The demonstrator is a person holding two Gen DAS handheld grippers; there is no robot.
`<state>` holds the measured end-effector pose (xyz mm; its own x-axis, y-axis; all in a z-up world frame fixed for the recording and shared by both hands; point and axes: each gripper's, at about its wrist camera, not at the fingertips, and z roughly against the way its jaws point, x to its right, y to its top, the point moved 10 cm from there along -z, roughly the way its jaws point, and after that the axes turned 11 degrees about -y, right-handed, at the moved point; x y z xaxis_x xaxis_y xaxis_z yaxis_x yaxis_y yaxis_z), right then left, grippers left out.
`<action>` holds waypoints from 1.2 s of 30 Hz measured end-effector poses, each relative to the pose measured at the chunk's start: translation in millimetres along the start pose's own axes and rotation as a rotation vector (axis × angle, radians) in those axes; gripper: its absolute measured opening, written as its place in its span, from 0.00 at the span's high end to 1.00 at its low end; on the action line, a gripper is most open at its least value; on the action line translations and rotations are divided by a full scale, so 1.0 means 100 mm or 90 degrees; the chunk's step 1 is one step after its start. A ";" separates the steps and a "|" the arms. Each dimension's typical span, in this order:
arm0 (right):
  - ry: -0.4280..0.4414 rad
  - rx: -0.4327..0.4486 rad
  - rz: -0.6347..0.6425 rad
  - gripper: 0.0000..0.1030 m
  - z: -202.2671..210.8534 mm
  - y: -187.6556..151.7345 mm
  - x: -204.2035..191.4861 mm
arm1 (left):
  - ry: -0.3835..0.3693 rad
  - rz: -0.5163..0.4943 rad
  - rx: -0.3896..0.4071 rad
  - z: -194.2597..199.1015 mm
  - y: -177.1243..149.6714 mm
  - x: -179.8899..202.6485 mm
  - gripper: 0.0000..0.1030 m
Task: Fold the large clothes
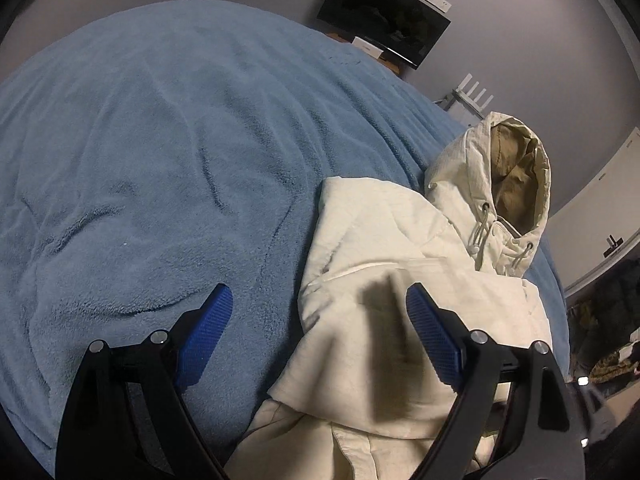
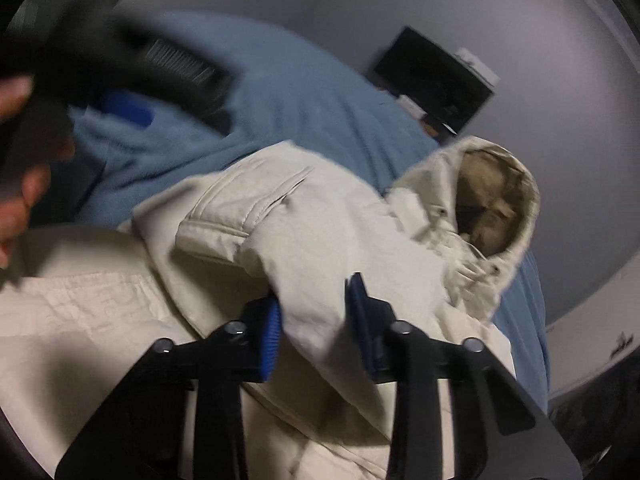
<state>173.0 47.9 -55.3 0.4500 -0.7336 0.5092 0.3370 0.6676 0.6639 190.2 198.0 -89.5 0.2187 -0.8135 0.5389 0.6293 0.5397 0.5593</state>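
Jacket (image 2: 320,216) fold pinched in right gripper (image 2: 314,316) jaws; left gripper (image 1: 316,320) jaws spread; no writing legible.

Jacket (image 2: 320,220) hem cut off at the lower edge; left claw (image 2: 128,108) motion-blurred, hand (image 2: 16,200) on it cropped at frame edge.

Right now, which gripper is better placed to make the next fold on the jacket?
Right. The right gripper already has a bunched fold of the cream jacket between its narrowed jaws. The left gripper is wide open, holding nothing, half over the blue blanket.
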 end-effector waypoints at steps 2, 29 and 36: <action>0.001 0.001 -0.041 0.75 0.09 -0.04 0.21 | -0.002 -0.008 0.000 0.00 0.00 0.03 0.17; 0.092 -0.182 -0.529 0.45 -0.09 -1.70 2.01 | -0.015 -0.278 -0.123 -0.45 -0.57 0.85 0.17; 0.136 -0.223 -0.669 0.46 -0.26 -2.04 2.17 | -0.009 -0.277 -0.133 -0.48 -0.60 0.83 0.17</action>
<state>222.9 -244.2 -94.8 -0.0721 -0.9384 -0.3381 0.8308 -0.2441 0.5002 206.3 87.5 -108.6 -0.1074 -0.9504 0.2920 0.7968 0.0934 0.5970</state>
